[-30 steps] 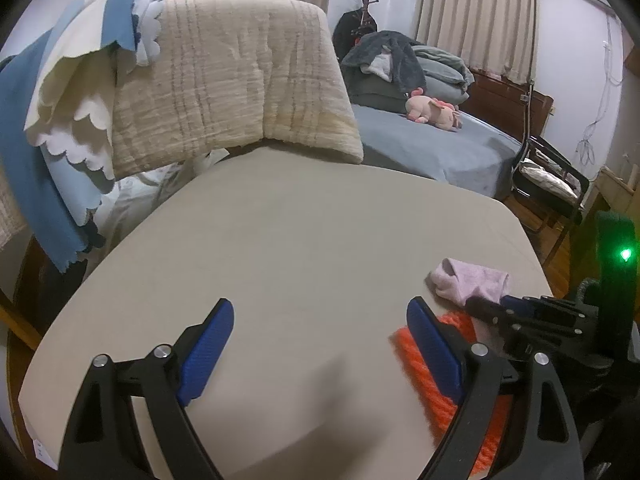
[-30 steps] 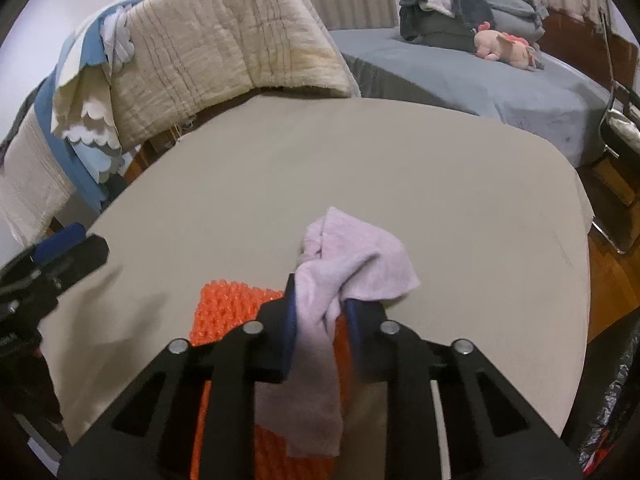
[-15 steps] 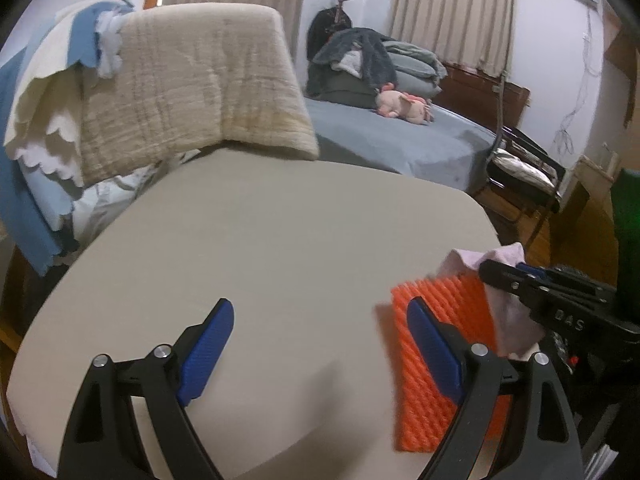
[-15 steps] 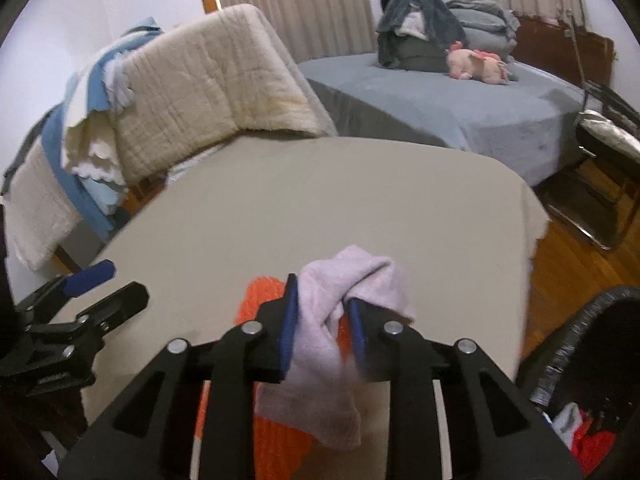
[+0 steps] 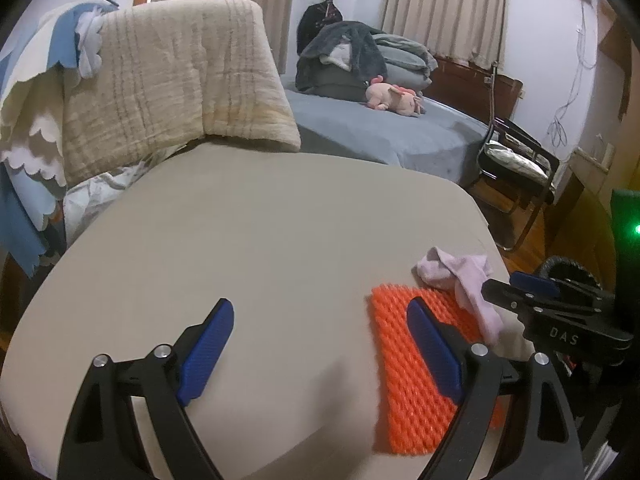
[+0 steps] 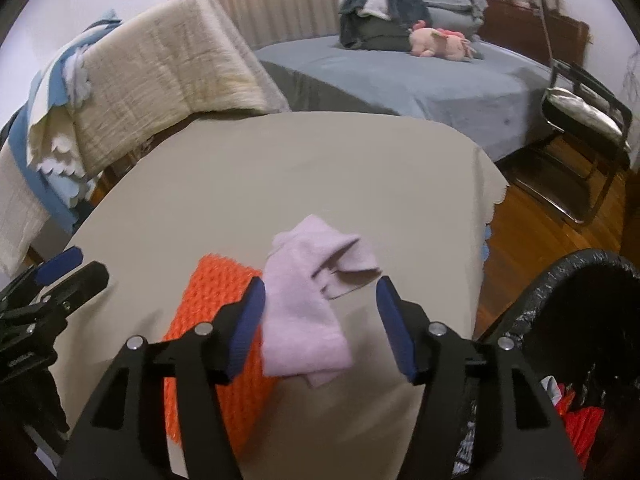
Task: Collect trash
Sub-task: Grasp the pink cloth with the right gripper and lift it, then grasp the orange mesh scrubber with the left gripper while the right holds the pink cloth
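A pale pink cloth [image 6: 308,312] hangs between the fingers of my right gripper [image 6: 320,284], whose jaws are opening. The cloth still touches the left pad, while the right pad stands clear of it. Under and left of the cloth an orange foam net [image 6: 212,292] lies flat on the beige tablecloth [image 6: 320,168]. In the left wrist view my left gripper [image 5: 320,303] is wide open above the table, its right finger over the orange net [image 5: 404,368], with nothing between the pads. The pink cloth [image 5: 464,276] droops just right of it.
A bin lined with a black bag [image 6: 560,280] stands off the table's right edge, with red and white scraps inside. A blanket-draped chair [image 5: 172,72] closes the far left. A grey bed [image 5: 380,132] and a metal chair [image 5: 516,160] lie beyond.
The right gripper's jaws have spread apart and no longer pinch the pink cloth. Both grippers have shifted right towards the table's edge, and the bin has come into the right wrist view.
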The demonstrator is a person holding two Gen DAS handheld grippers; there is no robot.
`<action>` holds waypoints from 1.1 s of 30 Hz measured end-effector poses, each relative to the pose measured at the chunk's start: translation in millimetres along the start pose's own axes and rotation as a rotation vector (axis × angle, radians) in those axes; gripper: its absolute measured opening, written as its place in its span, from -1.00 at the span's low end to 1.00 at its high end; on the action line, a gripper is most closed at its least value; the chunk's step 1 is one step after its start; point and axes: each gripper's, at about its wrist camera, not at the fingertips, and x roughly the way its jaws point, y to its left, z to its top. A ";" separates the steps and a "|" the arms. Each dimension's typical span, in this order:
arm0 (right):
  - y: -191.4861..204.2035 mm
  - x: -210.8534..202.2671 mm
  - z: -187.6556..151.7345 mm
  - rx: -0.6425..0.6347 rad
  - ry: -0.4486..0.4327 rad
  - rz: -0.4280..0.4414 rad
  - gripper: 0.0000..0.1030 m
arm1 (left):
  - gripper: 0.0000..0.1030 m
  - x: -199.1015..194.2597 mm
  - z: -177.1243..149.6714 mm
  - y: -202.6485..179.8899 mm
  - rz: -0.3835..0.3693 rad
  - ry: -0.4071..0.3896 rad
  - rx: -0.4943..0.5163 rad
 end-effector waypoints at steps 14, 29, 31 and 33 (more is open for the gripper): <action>-6.8 58.0 17.2 0.024 0.074 0.000 0.17 | 0.68 25.9 21.3 4.3 0.006 -0.013 -0.009; -3.7 25.5 25.6 -0.006 -0.023 0.027 -0.74 | 0.68 34.8 22.9 -2.1 0.002 0.004 -0.007; -7.7 14.2 30.3 0.006 -0.061 0.035 -0.74 | 0.68 32.7 23.7 -5.2 -0.002 -0.001 -0.003; -13.0 1.6 35.6 0.018 -0.093 0.037 -0.74 | 0.68 31.0 25.0 -7.7 -0.007 -0.005 0.001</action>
